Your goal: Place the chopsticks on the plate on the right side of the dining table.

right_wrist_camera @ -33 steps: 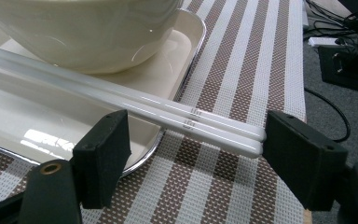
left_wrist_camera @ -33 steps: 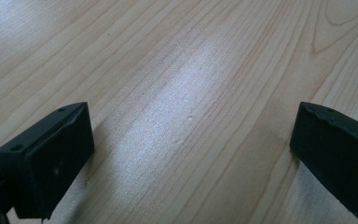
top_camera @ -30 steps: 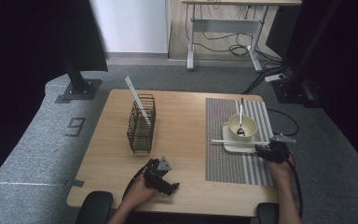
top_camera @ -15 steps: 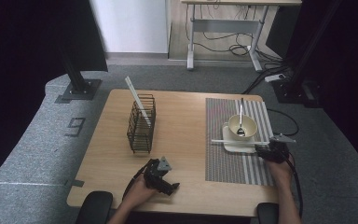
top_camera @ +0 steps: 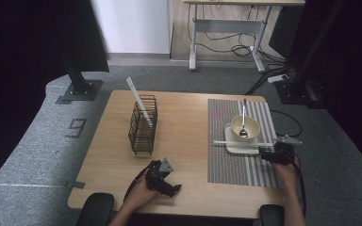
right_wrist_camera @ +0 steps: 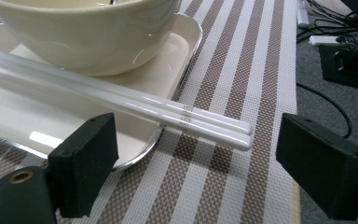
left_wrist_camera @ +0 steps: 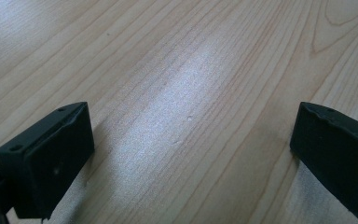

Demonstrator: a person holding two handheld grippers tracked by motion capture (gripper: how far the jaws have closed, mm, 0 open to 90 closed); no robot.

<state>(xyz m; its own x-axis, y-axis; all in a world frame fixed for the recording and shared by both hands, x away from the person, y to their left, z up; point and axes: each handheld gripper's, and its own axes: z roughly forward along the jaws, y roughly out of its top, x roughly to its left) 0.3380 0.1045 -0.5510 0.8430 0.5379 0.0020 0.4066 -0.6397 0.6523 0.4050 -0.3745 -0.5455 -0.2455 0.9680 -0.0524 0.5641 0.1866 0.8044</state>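
A pair of white chopsticks (right_wrist_camera: 121, 100) lies across a square cream plate (right_wrist_camera: 168, 70), with a cream bowl (right_wrist_camera: 84, 37) on the plate behind them. In the high view a spoon (top_camera: 243, 117) stands in the bowl (top_camera: 245, 126). My right gripper (right_wrist_camera: 198, 144) sits low over the striped placemat (right_wrist_camera: 242, 60). Its jaws have just been opening and stand wide, with the chopsticks' near ends between them and untouched. At the table's front edge my left gripper (top_camera: 173, 188) is open over bare wood (left_wrist_camera: 191, 93), nothing between its jaws.
A black wire rack (top_camera: 142, 127) stands left of centre on the wooden table (top_camera: 188, 117), with a white stick (top_camera: 136, 96) leaning out of it. Cables and dark stands lie on the grey floor beyond the right edge (right_wrist_camera: 326, 60).
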